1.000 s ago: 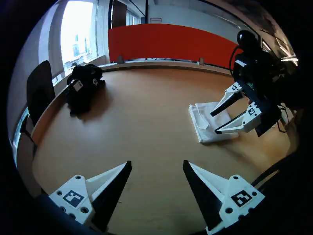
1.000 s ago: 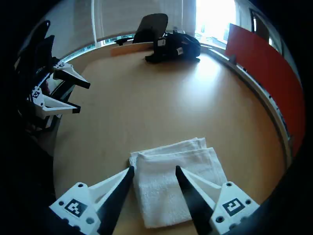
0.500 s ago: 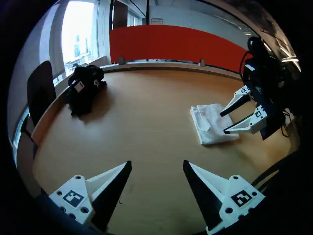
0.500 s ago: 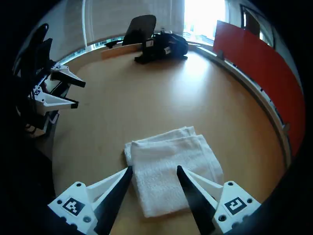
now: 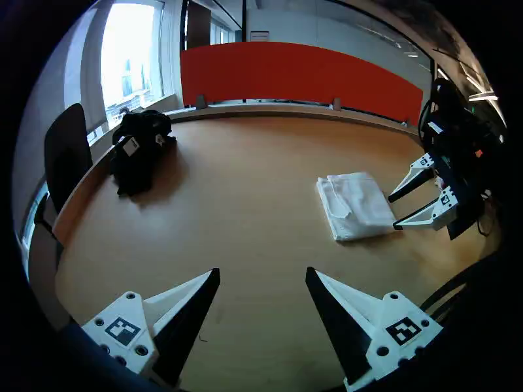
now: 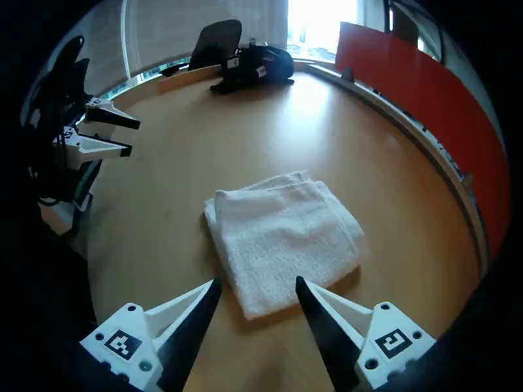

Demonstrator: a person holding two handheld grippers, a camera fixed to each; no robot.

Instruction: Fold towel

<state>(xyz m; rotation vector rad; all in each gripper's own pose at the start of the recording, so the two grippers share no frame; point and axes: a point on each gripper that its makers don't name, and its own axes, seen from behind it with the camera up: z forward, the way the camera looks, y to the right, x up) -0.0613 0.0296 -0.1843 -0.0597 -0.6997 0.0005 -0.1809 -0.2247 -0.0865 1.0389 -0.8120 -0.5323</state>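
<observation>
With the towel lying folded well in from the tabletop edges, the right gripper, wide and empty just beside its near hem, should probably draw away level without snagging it, while the left gripper, equally wide and empty, hangs well apart.

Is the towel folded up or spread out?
Folded: the towel lies as a small thick rectangle, layers stacked at its edges.

Right gripper view. Towel lies on table, 12 o'clock, just ahead of right gripper. Bag at table's far edge, approx. 12 o'clock, w/ chair behind it. Left gripper at 10 o'clock, well apart from towel. Partition along table edge, 2 o'clock.
</observation>
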